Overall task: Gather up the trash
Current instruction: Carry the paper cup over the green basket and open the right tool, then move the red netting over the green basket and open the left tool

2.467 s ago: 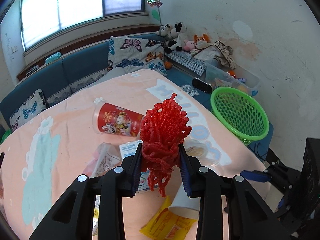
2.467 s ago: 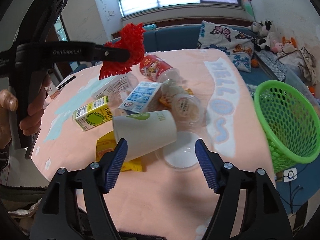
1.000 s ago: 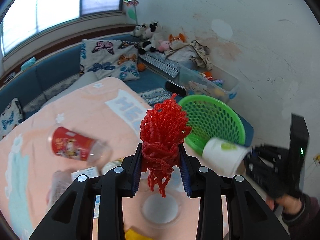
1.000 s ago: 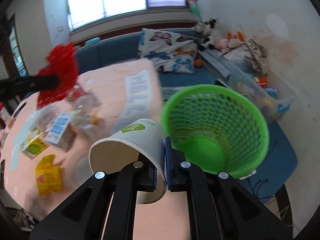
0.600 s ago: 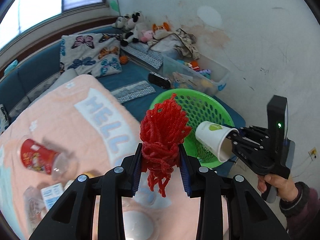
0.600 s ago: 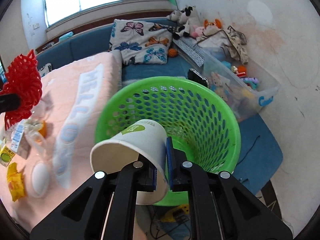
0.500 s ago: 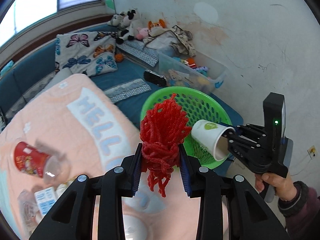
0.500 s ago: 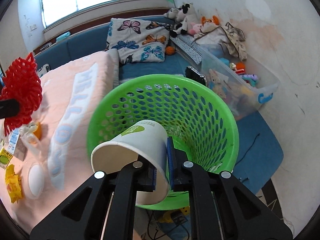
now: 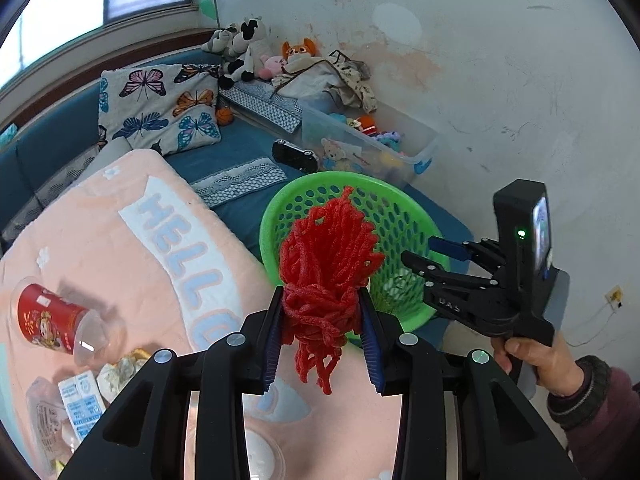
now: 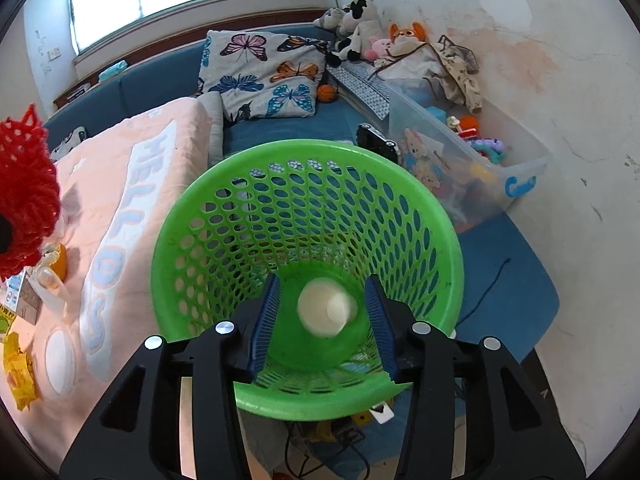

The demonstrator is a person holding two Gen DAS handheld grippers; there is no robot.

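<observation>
One green mesh basket (image 10: 308, 216), centre of the right wrist view, holds one white paper cup (image 10: 326, 312), blurred, low inside it. Right tool (image 10: 324, 320) above the basket: jaws have just been opening, about half apart, gripping nothing. Left tool (image 9: 322, 336) clamps one red mesh net (image 9: 328, 264), lower centre of the left view. One clear toy bin (image 10: 460, 160), upper right. Only the left view shows the red cup (image 9: 48, 316) on the bench (image 9: 120, 248) and the hand (image 9: 532, 356).
</observation>
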